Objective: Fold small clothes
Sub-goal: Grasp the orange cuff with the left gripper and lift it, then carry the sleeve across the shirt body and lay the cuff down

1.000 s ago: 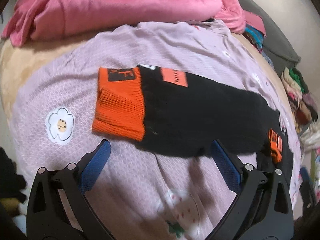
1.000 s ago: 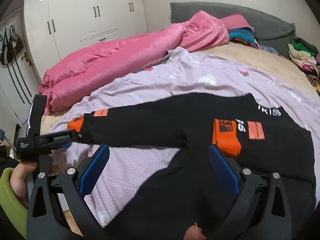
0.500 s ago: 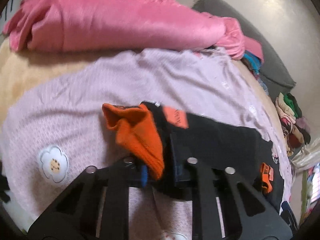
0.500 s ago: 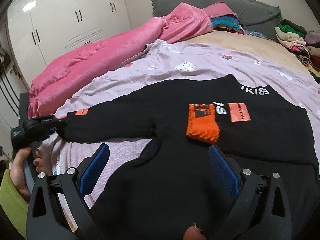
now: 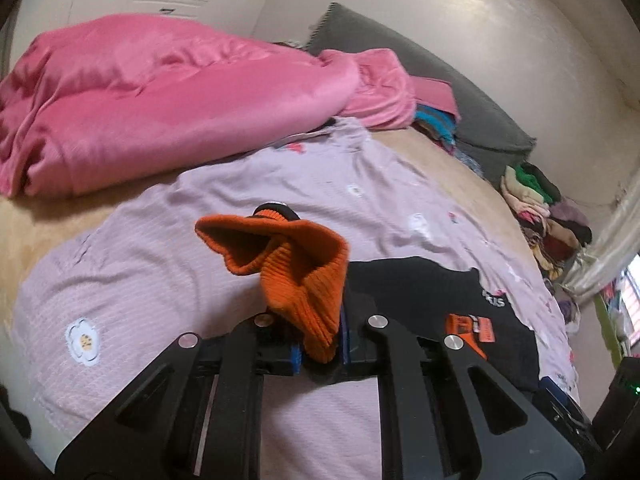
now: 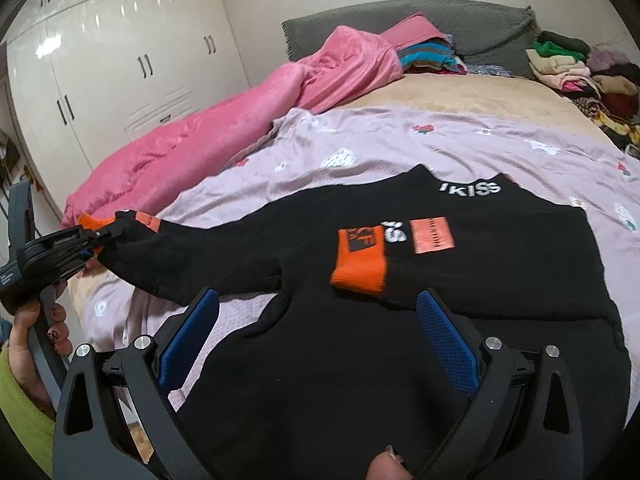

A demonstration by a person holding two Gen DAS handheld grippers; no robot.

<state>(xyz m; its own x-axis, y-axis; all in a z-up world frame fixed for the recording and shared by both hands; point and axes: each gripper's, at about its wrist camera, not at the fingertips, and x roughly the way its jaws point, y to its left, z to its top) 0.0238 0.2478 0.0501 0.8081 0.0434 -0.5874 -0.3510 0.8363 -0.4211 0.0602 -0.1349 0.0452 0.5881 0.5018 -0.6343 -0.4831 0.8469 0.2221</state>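
Bed's got a lilac patterned sheet (image 6: 400,136) with a rumpled pink satin duvet (image 5: 160,92) behind, the black sweater (image 6: 360,340) flat on it, left claw (image 5: 320,350) clamped on its orange ribbed cuff (image 5: 296,264), lifted, right claw (image 6: 316,344) spread wide above the body.

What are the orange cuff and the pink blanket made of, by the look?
Orange cuff: ribbed knit, matte; ridges run along it where the left gripper pinches it. Pink blanket: probably plush fleece, soft sheen on its folds.
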